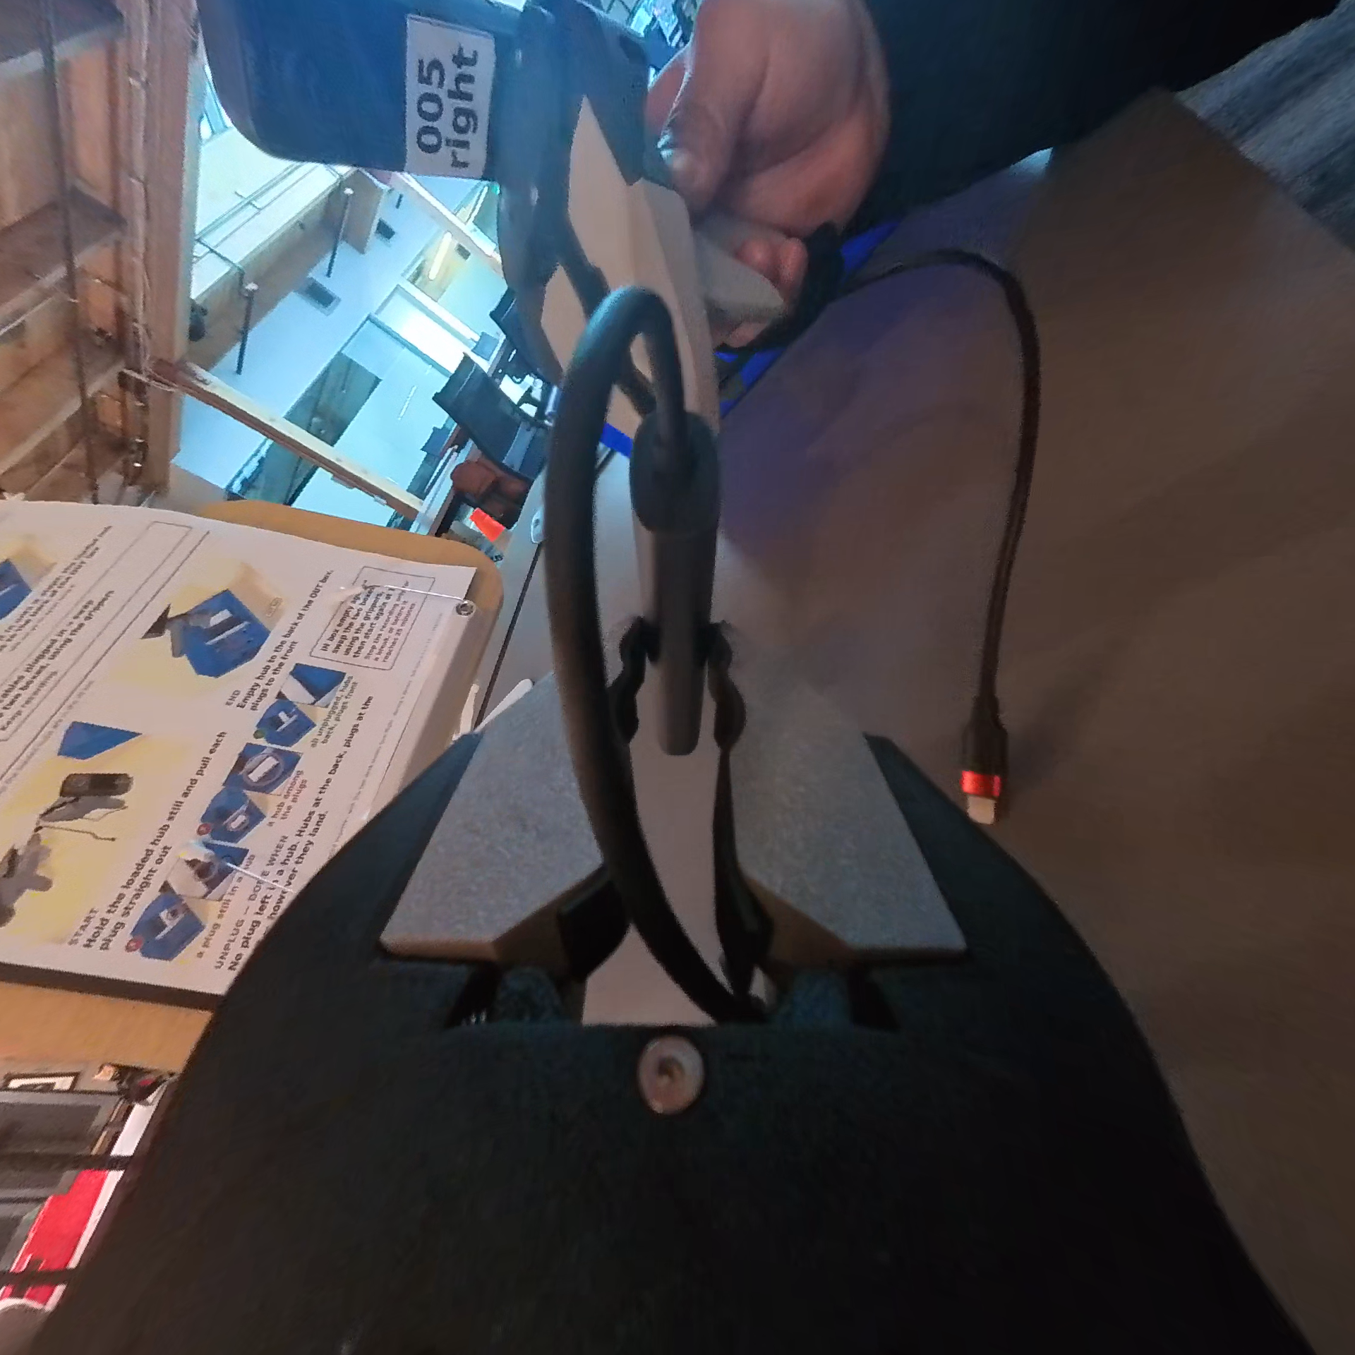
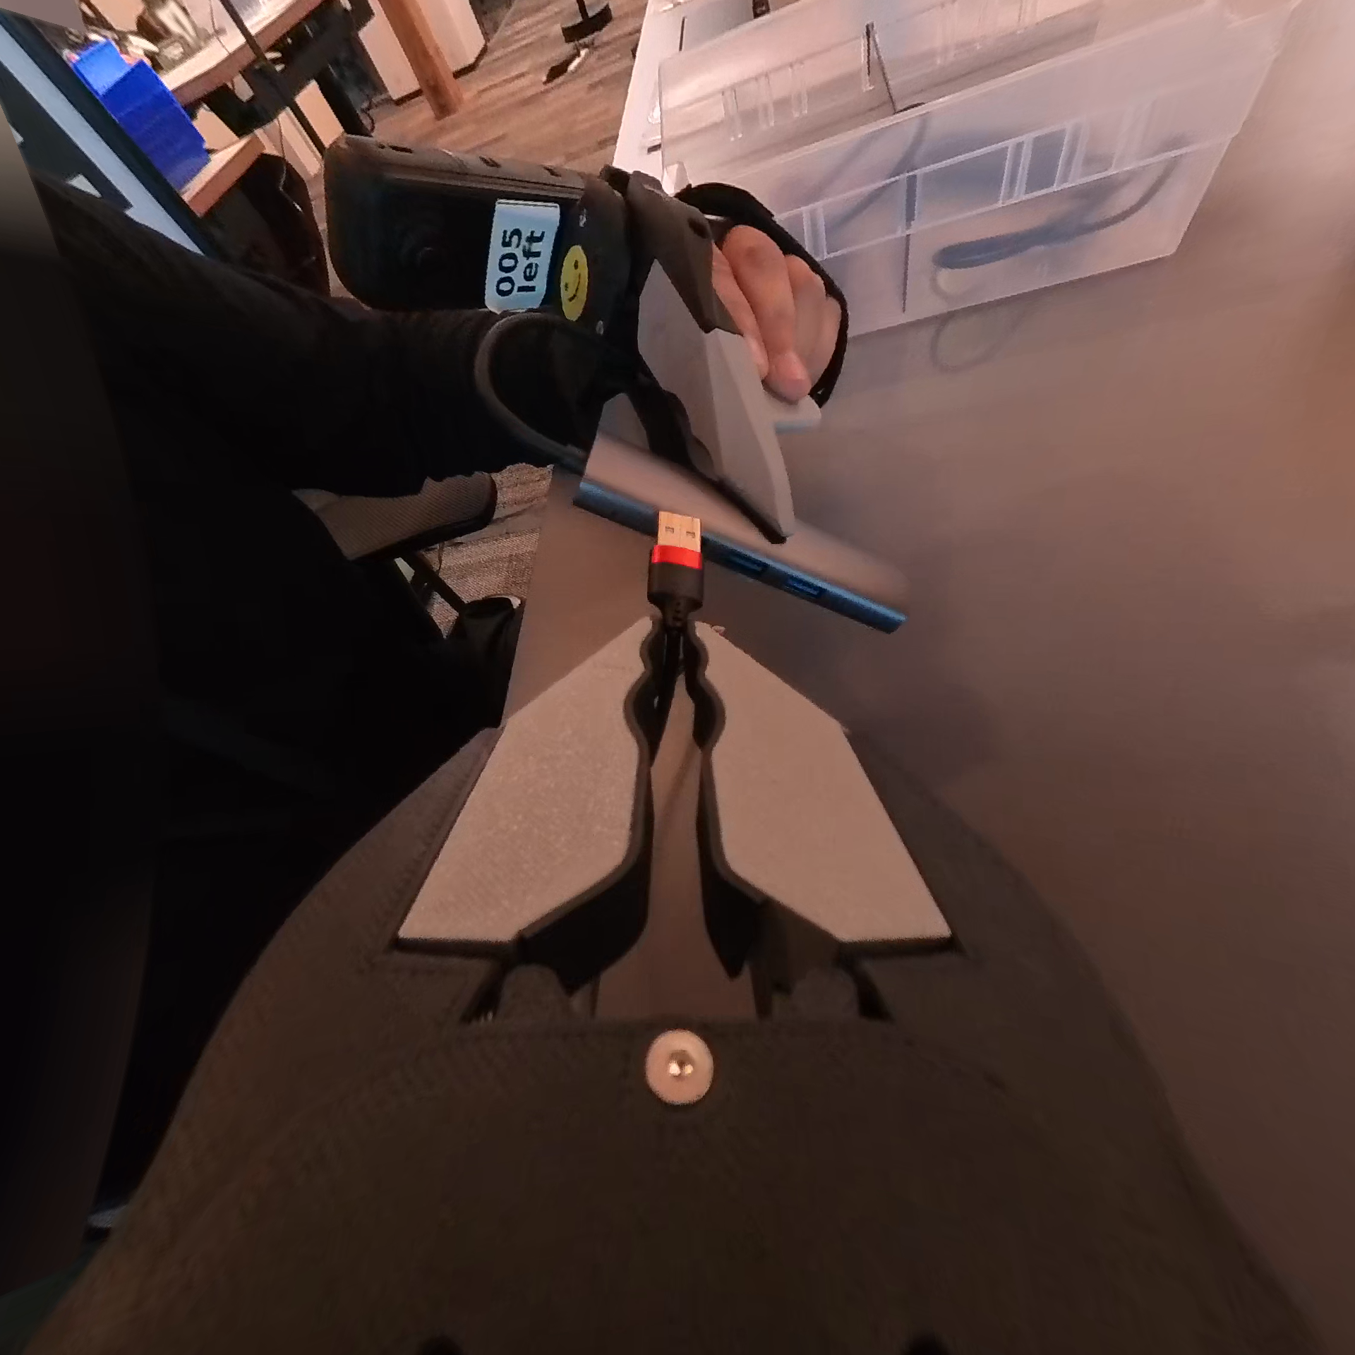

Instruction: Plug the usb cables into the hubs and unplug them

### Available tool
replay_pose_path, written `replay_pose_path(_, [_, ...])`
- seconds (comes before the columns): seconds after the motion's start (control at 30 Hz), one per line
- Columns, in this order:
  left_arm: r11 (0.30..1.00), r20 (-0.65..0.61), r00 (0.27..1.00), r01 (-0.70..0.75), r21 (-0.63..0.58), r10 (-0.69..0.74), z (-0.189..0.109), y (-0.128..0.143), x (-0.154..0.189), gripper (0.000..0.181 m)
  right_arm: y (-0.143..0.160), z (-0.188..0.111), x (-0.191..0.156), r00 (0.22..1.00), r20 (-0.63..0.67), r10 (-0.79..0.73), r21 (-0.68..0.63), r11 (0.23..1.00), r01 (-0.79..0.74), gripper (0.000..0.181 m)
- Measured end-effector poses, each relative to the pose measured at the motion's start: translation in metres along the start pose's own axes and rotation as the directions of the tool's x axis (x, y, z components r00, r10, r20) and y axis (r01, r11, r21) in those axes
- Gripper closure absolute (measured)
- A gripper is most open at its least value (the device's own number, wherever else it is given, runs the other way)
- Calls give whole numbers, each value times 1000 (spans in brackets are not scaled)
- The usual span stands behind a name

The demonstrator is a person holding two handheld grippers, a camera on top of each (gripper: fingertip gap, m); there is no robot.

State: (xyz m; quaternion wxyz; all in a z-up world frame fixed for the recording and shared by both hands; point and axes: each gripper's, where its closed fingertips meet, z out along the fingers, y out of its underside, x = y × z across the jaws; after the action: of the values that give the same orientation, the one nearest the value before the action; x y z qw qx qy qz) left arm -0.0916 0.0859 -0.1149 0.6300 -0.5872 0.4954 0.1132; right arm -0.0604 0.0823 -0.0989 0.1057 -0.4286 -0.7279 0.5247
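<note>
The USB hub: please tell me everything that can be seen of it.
The USB hub is a slim, dark blue-grey bar that looks like metal, with two blue ports visible along its long edge. A thick black cable leaves one end and loops back. The left gripper is shut on it and holds it above the grey table, tilted. The red-collared USB plug, held in the right gripper, points at the hub's port edge, not yet inserted.

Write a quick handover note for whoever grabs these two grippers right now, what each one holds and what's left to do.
Left gripper: shut on the slim grey hub, held above the table.
Right gripper: shut on the red-collared USB cable, just behind its plug.
Plug points at the hub's ports but is not yet inserted.
The cable's other end lies loose on the table.
Left: likely push the plug into a port, then pull it out.
</note>
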Motion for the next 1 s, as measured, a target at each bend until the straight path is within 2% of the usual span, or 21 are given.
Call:
replay_pose_path(0.1, [1000, 3, 1000, -17, -26, 17, 2, 3, 1, 166, 3, -1, 6, 1000, -30, 7, -14, 1000, -8, 180])
replay_pose_path(0.3, [993, 15, 999, -40, -114, 42, 6, 18, 0, 167, 21, -5, 41, 982, -173, 80, -68, 993, -93, 180])
replay_pose_path(0.37, [995, 16, 999, -31, -97, 33, 5, 16, 0, 167, 30, -3, 51, 973, -206, 101, -96, 988, -123, 180])
replay_pose_path(0.5, [998, 25, 1000, 17, -53, -16, 2, 10, -5, 167, 35, 6, 50, 979, -165, 123, -107, 984, -141, 180])
replay_pose_path(0.57, [998, 32, 999, 23, -59, -21, 1, 12, -7, 167, 39, 4, 57, 972, -196, 129, -116, 981, -153, 180])
replay_pose_path(0.63, [996, 31, 999, 27, -82, -25, 2, 16, -7, 167, 48, 0, 70, 956, -270, 114, -155, 975, -160, 180])
replay_pose_path(0.73, [995, 26, 999, 26, -93, -24, 4, 19, -6, 167, 70, 0, 88, 924, -381, 35, -281, 948, -151, 180])
replay_pose_path(0.87, [996, 14, 999, 46, -83, -45, 5, 18, -4, 167, 79, 16, 85, 936, -350, -46, -348, 934, -84, 179])
replay_pose_path(1.0, [994, -11, 999, 51, -93, -52, 6, 19, 1, 167, 77, 10, 92, 921, -377, -97, -356, 933, -47, 178])
